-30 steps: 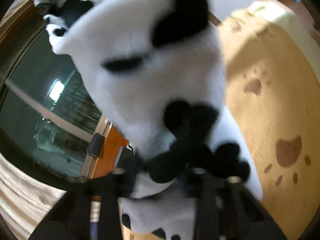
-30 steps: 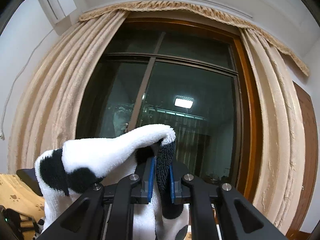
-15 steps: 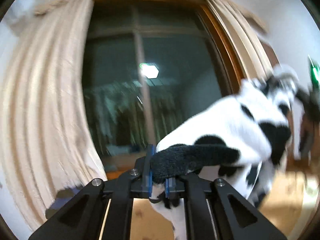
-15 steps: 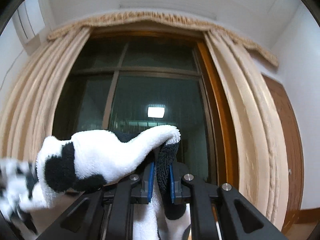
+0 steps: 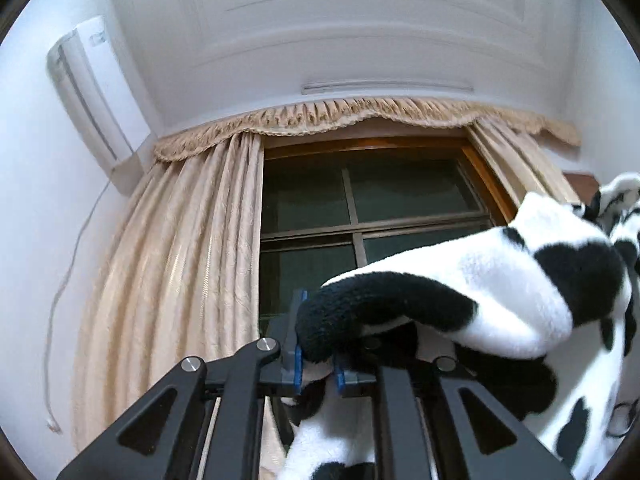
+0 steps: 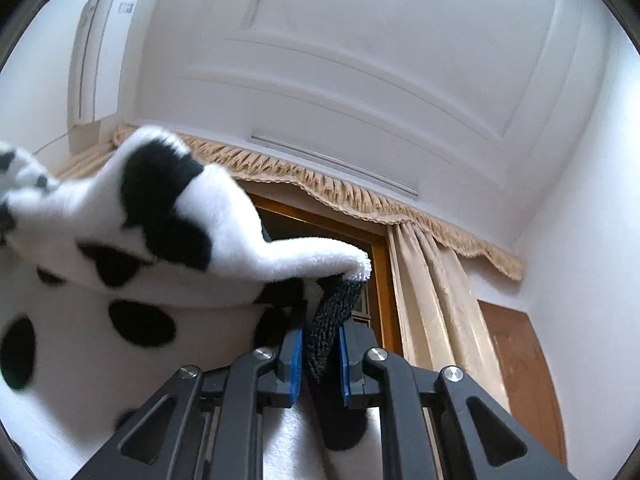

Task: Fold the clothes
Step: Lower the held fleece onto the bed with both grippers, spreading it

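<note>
Your left gripper (image 5: 318,354) clamps fleece garment (image 5: 500,280) (black-spotted white); your right gripper (image 6: 320,356) pinches its dark cuff (image 6: 334,320), both raised toward ceiling (image 6: 360,40).

beige curtains (image 5: 176,264) hang ahead and left of the fingers, beside a dark window (image 5: 360,216) in a wooden frame. a white air conditioner (image 5: 94,92) sits high on the left wall. a brown door (image 6: 520,380) stands to the right.

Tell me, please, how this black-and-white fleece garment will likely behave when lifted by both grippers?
Probably floppy: the fleece garment sags between the left gripper and right gripper. Its plush pile looks grippy, so slipping seems unlikely. Likely light.
</note>
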